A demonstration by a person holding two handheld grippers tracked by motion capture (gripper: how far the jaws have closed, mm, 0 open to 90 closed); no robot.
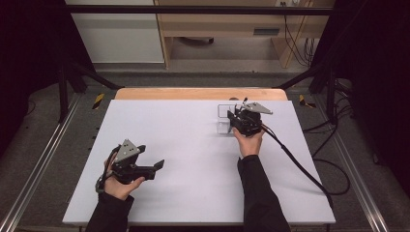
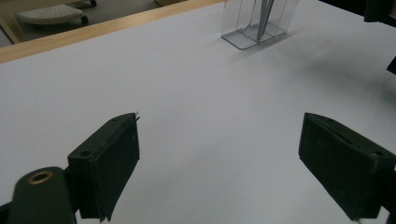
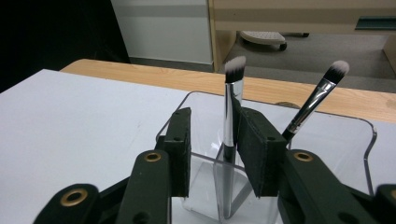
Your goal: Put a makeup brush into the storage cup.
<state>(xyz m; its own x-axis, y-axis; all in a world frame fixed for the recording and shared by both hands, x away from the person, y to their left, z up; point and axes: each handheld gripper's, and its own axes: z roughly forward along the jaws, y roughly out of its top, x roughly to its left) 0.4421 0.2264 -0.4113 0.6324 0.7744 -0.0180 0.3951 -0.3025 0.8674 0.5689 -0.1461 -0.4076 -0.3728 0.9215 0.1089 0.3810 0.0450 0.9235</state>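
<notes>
A clear plastic holder [image 1: 223,118] stands at the far right of the white table [image 1: 193,159], and it is seen too in the left gripper view [image 2: 252,28]. In the right gripper view the holder [image 3: 327,135] has two makeup brushes upright in it. My right gripper [image 3: 212,121] is open over the holder, with the straight silver-handled brush [image 3: 229,112] between its jaws, against the right pad. The slanted brush [image 3: 313,100] leans off to the right, outside the jaws. Low over bare table at the near left, my left gripper [image 1: 154,169] [image 2: 219,144] is wide open with nothing in it.
A wooden strip [image 1: 193,93] runs along the table's far edge. The right gripper's black cable [image 1: 300,166] trails across the table's right side. Beyond the table are a floor, cabinets and a black frame.
</notes>
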